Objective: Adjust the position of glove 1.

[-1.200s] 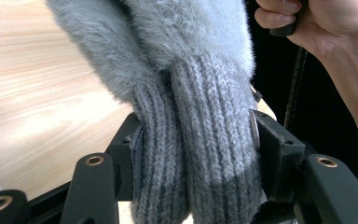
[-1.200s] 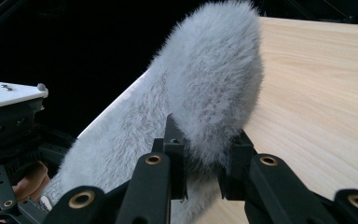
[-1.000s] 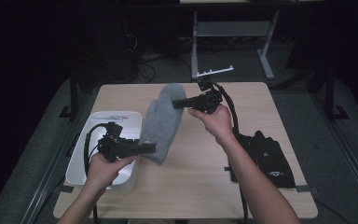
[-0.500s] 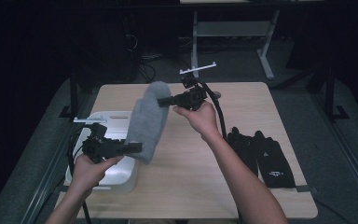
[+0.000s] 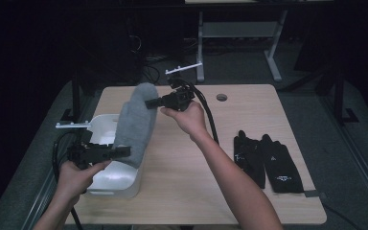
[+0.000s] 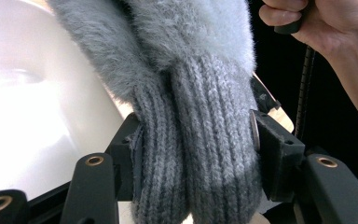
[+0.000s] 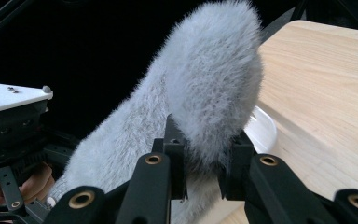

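Note:
A grey fuzzy mitten (image 5: pixel 134 120) with a ribbed knit cuff hangs stretched between both grippers, above the right side of a white bin (image 5: pixel 110 184). My left gripper (image 5: pixel 124 152) is shut on the cuff (image 6: pixel 200 154), its pads pressing both sides; in its own view the gripper (image 6: pixel 196 144) holds two folds of ribbed knit. My right gripper (image 5: pixel 148 102) is shut on the mitten's fluffy upper end (image 7: pixel 214 79), pinched between its jaws (image 7: pixel 203 163). The mitten slopes from the right gripper, higher and farther back, down to the left gripper near the table's front.
The white bin (image 6: pixel 37 93) stands at the wooden table's (image 5: pixel 249 201) left side. A pair of black gloves (image 5: pixel 266 160) lies flat at the right. A small round hole (image 5: pixel 222 97) sits near the table's far edge. Beyond the table are a dark floor and desk legs.
Both hands have carried the mitten to the left, from over the table's middle to above the white bin. Both grips have held throughout.

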Demonstrator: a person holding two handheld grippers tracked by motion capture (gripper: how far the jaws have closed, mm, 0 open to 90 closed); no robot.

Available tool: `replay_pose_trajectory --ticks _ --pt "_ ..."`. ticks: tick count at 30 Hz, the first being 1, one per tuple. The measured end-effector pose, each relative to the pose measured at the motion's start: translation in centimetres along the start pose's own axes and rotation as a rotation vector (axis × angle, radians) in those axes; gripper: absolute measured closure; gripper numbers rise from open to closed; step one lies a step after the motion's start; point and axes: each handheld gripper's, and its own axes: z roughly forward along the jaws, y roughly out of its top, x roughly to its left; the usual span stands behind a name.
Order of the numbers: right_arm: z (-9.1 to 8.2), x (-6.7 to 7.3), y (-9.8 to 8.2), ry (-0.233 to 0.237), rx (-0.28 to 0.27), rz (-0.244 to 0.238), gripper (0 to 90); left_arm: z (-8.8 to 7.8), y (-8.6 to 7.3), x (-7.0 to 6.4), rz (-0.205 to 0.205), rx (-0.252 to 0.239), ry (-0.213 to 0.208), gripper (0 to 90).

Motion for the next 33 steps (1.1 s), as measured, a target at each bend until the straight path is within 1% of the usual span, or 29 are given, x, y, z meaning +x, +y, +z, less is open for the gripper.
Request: replay_pose_trajectory --ticks 2,3,16,26,27,33 --pt "0.4 0.1 0.2 0.004 0.006 0.0 75.7 -0.4 -0.1 0.4 0.0 -0.002 0.004 43.2" --pt "0.8 0.2 0.3 0.008 0.008 0.002 75.7 -0.6 -0.2 0.5 -0.009 -0.003 0.006 43.2" --pt "3.9 1.1 1.1 0.033 0.034 -0.011 75.7 -2.5 -1.2 2.3 -0.047 -0.028 0.037 43.0" --pt "6.1 0.8 0.9 0.051 0.054 -0.005 75.7 -2.8 -2.2 3.5 -0.069 -0.028 0.056 42.7" --pt "6.2 0.8 0.9 0.054 0.058 -0.005 75.7 -2.8 -2.3 3.6 -0.078 -0.028 0.058 42.7" --pt "7.5 0.7 0.7 0.062 0.07 0.004 75.8 -3.0 -2.8 4.3 -0.092 -0.023 0.065 42.7"
